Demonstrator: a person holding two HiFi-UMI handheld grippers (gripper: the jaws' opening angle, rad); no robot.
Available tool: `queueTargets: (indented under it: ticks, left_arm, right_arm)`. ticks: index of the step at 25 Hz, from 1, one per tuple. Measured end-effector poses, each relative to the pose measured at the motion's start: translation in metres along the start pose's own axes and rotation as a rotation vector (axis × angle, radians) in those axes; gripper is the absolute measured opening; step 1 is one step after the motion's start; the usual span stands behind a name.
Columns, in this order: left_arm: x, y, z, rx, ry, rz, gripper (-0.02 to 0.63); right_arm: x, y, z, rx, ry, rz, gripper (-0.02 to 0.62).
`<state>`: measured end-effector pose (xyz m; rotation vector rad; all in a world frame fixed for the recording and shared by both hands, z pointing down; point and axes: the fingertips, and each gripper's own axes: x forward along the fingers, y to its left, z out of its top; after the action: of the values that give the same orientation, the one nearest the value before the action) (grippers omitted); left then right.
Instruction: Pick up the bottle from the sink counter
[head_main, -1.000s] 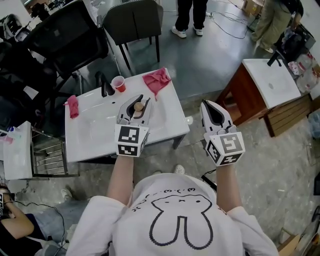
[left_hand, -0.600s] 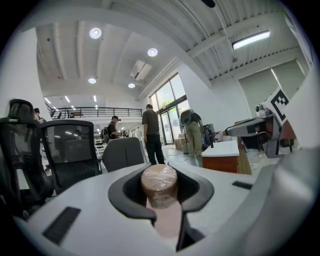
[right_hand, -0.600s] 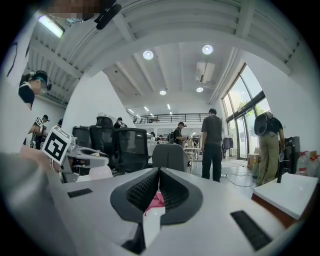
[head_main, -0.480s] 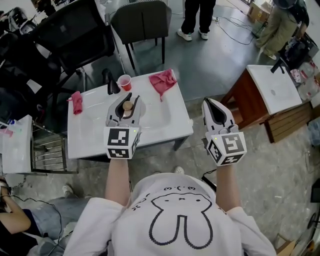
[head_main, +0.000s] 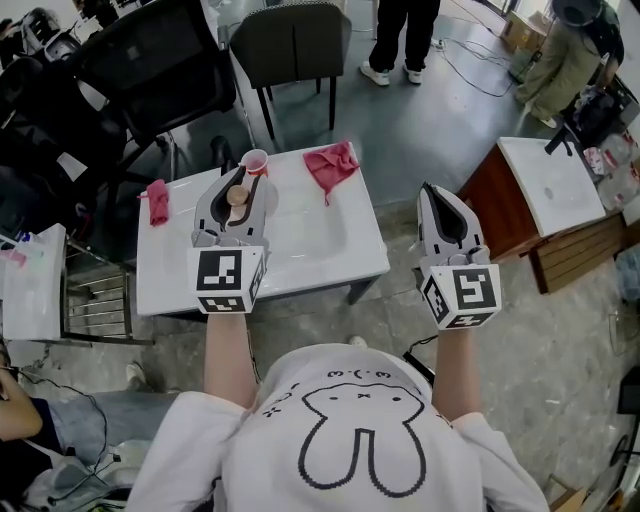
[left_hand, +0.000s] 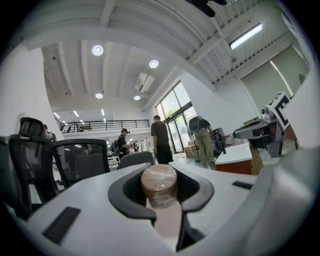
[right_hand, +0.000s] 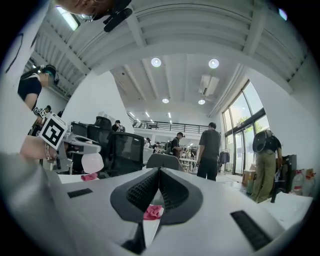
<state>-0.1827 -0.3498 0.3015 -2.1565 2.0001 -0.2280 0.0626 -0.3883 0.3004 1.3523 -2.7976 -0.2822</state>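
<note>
Two grippers are up in front of us, so let's sweep across. At the left edge of the sink counter (head_main: 330, 255) a small rag (head_main: 156, 201) lies crumpled. Along the far edge stands the dark faucet (head_main: 219, 153), and just beside it a red cup (head_main: 255, 160).

Now the left gripper (head_main: 236, 188): we see it over the counter's far part, jaws pointing toward the cup, closed partway onto the bottle (left_hand: 159, 184). In the left gripper view the dark pads wrap both sides of the bottle's round brown cap, with the pale pink body running down between the jaws. The bottle sits upright in that grip. We cannot tell from here whether its base is clear of the counter.

Moving on, a larger rag (head_main: 336, 163) drapes over the far right corner of the counter.

Past the counter's right edge, the right gripper (right_hand: 159, 186) hangs above the grey floor, well apart from the bottle. Its ribbed pads are pressed together, tip to tip.

Farther right stands a second counter (head_main: 545, 180) with a white top on a wooden cabinet.
</note>
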Motion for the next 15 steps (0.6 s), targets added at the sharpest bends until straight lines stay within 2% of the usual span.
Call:
queueTargets:
  ticks: [10,15]
  left_arm:
    - [0.004,0.013,0.042,0.063,-0.062,-0.003,0.106]
    - [0.002,0.018,0.061,0.082,-0.097,-0.002,0.106]
  right_arm:
    - [0.004,-0.017,0.042,-0.046,-0.091,-0.058,0.029]
    - [0.005,-0.015,0.059,-0.079,-0.113,-0.059,0.029]
